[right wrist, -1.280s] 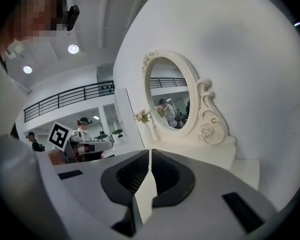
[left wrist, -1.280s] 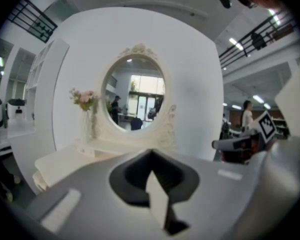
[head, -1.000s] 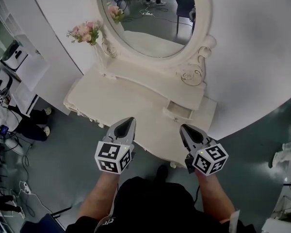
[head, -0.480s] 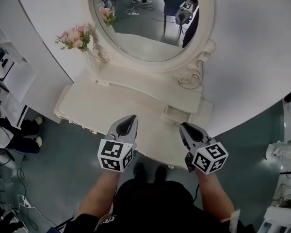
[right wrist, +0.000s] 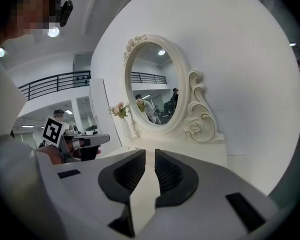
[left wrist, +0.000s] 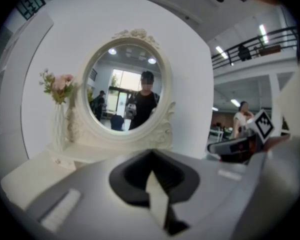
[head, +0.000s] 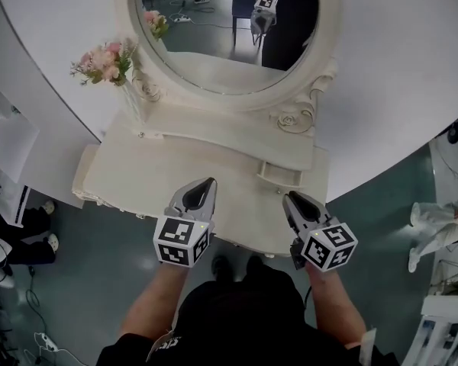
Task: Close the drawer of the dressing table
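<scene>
Head view is showing the drawer (head: 281, 175) jutting out near the dressing table's (head: 160, 174) right rear corner, its inside too small to make out. The left gripper (head: 207, 182) is hovering with jaws together and empty. The right gripper's (head: 289, 197) jaws have just been opening, standing narrowly apart with nothing between them.

Bright, even light (fisheye-warped edges)

Dressing table (head: 179, 166) carries an oval mirror (head: 214, 52) and flower vase (head: 129, 100)
</scene>
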Available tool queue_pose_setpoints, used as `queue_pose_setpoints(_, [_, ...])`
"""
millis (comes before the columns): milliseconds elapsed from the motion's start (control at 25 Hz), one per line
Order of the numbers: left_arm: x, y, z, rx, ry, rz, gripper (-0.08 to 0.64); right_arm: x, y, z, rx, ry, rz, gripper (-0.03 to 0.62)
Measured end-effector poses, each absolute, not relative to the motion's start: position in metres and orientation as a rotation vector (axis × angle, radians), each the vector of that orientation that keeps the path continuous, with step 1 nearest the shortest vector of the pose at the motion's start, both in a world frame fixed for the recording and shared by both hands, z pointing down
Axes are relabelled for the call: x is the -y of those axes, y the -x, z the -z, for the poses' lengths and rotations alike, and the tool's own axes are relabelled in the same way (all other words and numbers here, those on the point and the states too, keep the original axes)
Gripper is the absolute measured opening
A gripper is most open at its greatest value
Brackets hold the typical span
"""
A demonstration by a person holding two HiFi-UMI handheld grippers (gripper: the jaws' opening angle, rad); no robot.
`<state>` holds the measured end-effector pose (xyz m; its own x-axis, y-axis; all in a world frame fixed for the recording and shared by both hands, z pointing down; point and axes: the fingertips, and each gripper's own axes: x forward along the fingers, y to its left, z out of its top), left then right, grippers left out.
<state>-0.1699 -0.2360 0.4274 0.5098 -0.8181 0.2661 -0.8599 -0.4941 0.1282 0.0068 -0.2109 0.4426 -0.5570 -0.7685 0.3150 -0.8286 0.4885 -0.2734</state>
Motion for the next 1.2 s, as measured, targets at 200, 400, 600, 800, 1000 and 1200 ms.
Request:
queue_pose_setpoints(200, [0.245, 0.159, -0.443, 1.334, -2.517, -0.266, 0.008, 0.210, -0.014, -0.462, 2.496, -1.453, -0.639, 0.058])
queue_pose_setpoints(400, [0.258, 0.144, -0.460, 1.267, -2.507, -0.297, 0.008, 0.217, -0.026, -0.493, 2.422, -1.476, -0.692, 0.071])
queue_pose_setpoints(600, [0.265, 0.125, -0.481, 1.204, -2.498, -0.356, 0.008, 0.225, -0.031, -0.525, 2.377, -1.480, -0.755, 0.077])
queue_pose_setpoints(800, [0.270, 0.109, -0.495, 1.169, -2.497, -0.386, 0.008, 0.240, -0.033, -0.563, 2.313, -1.471, -0.820, 0.080])
queue_pose_setpoints(1000, [0.272, 0.101, -0.508, 1.167, -2.499, -0.424, 0.008, 0.251, -0.041, -0.589, 2.234, -1.500, -0.842, 0.081])
queue_pose_setpoints(1200, [0.275, 0.098, -0.516, 1.178, -2.478, -0.435, 0.008, 0.258, -0.044, -0.616, 2.169, -1.469, -0.898, 0.081])
